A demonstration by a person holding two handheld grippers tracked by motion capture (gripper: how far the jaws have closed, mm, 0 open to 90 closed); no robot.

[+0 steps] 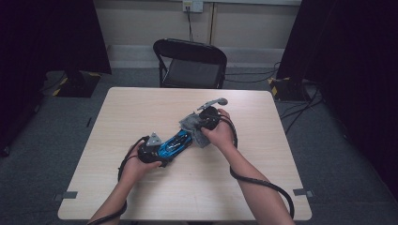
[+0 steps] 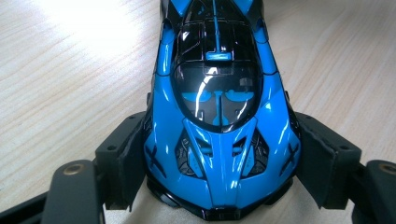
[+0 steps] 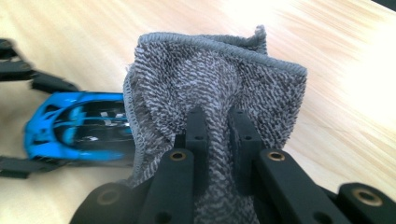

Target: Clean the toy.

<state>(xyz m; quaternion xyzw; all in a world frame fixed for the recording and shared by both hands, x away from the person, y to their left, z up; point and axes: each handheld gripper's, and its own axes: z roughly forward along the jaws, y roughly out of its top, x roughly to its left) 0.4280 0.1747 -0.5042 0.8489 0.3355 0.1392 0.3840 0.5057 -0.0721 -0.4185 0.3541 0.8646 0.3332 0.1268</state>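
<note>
A glossy blue and black toy car lies on the wooden table near its middle. My left gripper is shut on the car, with the black pads pressed against both sides of one end; in the high view this left gripper comes in from the lower left. My right gripper is shut on a grey terry cloth, which bunches up around the jaws. The cloth hangs over the car's far end, under the right gripper. The right gripper view has the car at its left.
A black folding chair stands behind the table's far edge. Dark curtains flank the room, and cables lie on the grey floor at the right. Bare tabletop stretches around both hands.
</note>
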